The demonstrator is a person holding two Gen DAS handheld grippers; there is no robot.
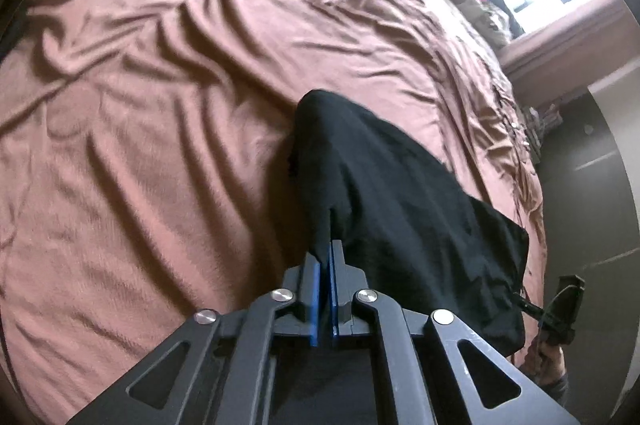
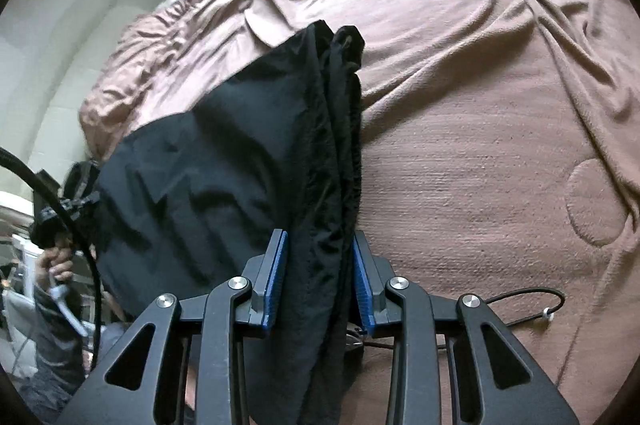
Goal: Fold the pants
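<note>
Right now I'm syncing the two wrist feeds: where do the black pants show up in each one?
Left wrist: the black pants run from the closed left gripper at bottom centre out to the lower right.
Right wrist: they fill centre-left, a thick bunch pinched in the right gripper.
Shared landmark: the wrinkled brown bedspread behind them.

Pants (image 2: 224, 165): black matt cloth, finely crinkled. Bedspread (image 1: 180, 105): brown soft cloth, fuzzy nap, creased. Right gripper (image 2: 320, 281): matt black plastic, ribbed blue pads (image 2: 276, 281), shiny metal pivots (image 2: 239, 282)
</note>
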